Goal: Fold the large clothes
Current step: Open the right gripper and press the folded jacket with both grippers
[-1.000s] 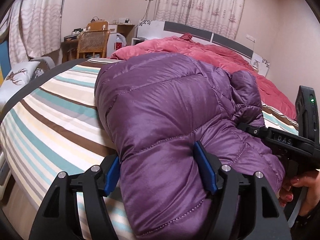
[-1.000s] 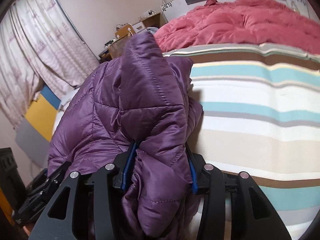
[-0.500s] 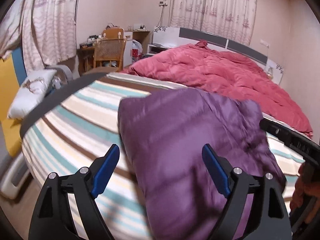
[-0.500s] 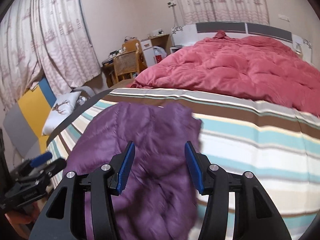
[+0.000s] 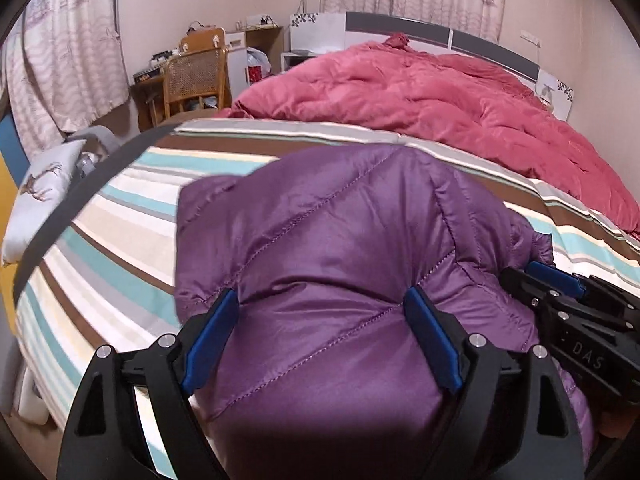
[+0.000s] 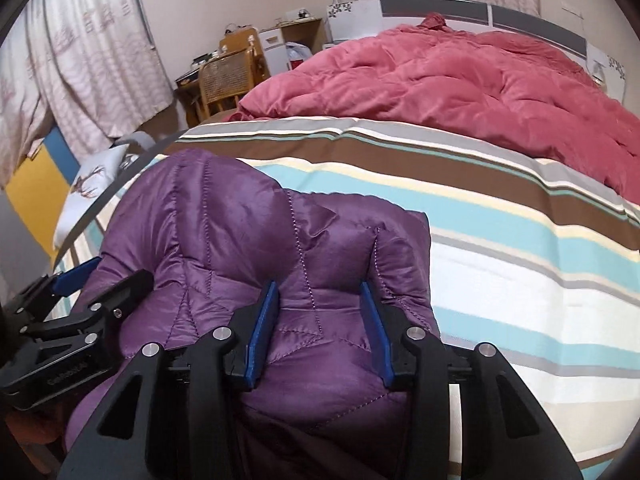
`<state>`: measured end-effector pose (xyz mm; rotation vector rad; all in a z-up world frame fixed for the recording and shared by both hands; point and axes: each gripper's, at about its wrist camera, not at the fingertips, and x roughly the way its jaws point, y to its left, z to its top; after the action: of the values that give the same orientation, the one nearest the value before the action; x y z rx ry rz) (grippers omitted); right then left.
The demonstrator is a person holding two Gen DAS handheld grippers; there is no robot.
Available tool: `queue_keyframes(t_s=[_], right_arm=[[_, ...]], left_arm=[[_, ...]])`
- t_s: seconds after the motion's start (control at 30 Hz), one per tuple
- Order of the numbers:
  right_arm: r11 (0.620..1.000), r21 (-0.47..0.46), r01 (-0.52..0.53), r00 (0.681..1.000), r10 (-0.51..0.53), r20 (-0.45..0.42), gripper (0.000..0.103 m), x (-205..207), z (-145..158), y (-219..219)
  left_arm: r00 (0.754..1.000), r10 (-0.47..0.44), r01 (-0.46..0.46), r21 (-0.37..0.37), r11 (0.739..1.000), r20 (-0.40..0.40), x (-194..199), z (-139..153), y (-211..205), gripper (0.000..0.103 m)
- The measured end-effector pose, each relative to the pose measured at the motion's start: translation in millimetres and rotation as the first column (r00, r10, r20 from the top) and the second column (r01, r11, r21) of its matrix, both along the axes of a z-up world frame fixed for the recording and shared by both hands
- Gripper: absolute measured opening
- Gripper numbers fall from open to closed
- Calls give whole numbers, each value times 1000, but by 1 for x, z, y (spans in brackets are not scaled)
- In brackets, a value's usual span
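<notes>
The bed (image 5: 120,240) fills most of both views. It has a striped sheet, and a red quilt (image 5: 440,92) is heaped at its far end, by the headboard. Past the bed, to the left of the quilt, there is a wooden chair (image 5: 196,76) by a small desk, with curtains on the walls.

The purple puffy jacket (image 5: 340,260) lies on the near end of the bed, well apart from the red quilt. It is a thick bundle, and its long side seems to run across the near edge, from one tongs to the other — so each hand has one end of it.

The left tongs (image 5: 320,336) stand wide, with a fat roll of jacket filling the gap; the blue pads dent the cloth on both sides, so I think they grip it. The right tongs (image 6: 320,332) are narrower and closing, with a smaller fold of jacket squeezed between the pads.

Both tongs sit close side by side — neither is nearer to the jacket.
</notes>
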<state>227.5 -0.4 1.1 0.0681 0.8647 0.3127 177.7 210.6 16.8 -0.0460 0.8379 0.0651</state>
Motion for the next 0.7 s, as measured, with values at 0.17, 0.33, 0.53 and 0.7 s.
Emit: queue_keyframes(t_s=[0.17,0.33,0.53,0.7], right_arm=[[1000,-27,-1,1000,1,26,42,0,-10,4],[999,-50,-17,999,19,45,42,-8,-2,7],[999,-32,-21,996,23,84,42,-39,16,-5],[1000,-11,-15,996,16,89,42,-66,22,-14]], left_arm=[[1000,7,-7,-7,1000,-18,5,-11,-1,85],[1000,12,-13,59,998,14,-9,-4,-9,85],[997,14,-21,88,996,71,-46,10,-18,85],[996,17,-21,47,999,82,-79,16,-17,85]])
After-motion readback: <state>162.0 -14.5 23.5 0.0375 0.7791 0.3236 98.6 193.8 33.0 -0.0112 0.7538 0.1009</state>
